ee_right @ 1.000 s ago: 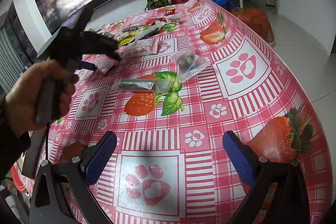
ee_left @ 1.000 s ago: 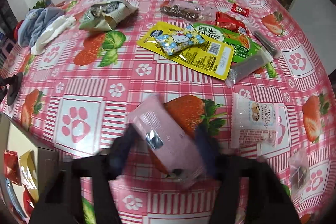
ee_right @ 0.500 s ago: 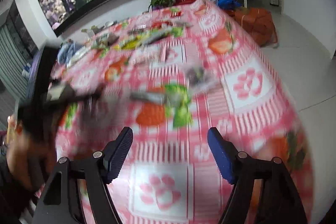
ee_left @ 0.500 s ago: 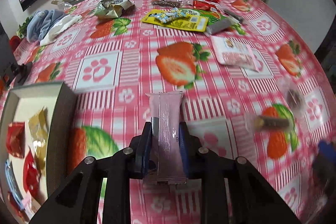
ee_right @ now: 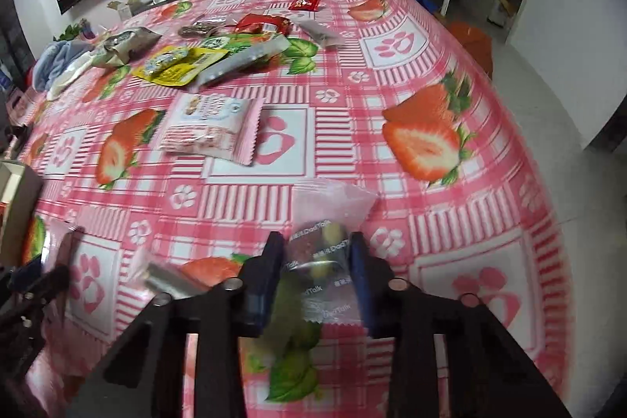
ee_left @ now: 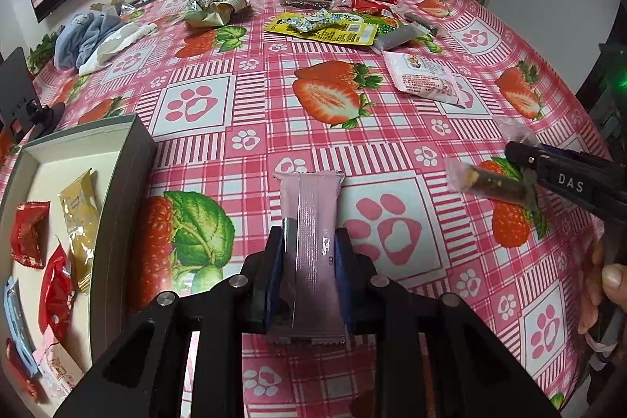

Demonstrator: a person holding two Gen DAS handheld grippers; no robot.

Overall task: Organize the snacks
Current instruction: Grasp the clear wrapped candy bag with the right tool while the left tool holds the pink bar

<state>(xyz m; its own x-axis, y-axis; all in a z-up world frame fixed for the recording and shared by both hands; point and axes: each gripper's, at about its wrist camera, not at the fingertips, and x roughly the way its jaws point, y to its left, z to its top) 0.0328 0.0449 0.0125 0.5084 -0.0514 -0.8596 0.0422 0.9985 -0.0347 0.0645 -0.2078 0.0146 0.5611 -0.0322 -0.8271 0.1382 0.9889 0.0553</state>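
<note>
My left gripper (ee_left: 309,253) is shut on a long pink snack bar (ee_left: 311,222) and holds it above the table. A shallow box (ee_left: 129,159) at the left holds several red, gold and blue snack packets. My right gripper (ee_right: 317,261) has its jaws closed around a clear snack pouch (ee_right: 329,214) near the table's right edge; it also shows from the side in the left wrist view (ee_left: 525,153). A silver-wrapped bar (ee_right: 172,279) lies just left of it. A pink-and-white packet (ee_right: 211,128) lies mid-table.
Further back lie a yellow packet (ee_left: 333,28), a green packet, red packets (ee_left: 368,4), a crumpled bag (ee_left: 213,8) and a blue cloth (ee_left: 90,34). Flowers and plants stand at the far edge. The table's right edge drops to the floor.
My left gripper lifted the pink bar and drew it back toward the near edge beside the box. My right gripper swung in and closed around the clear pouch.
</note>
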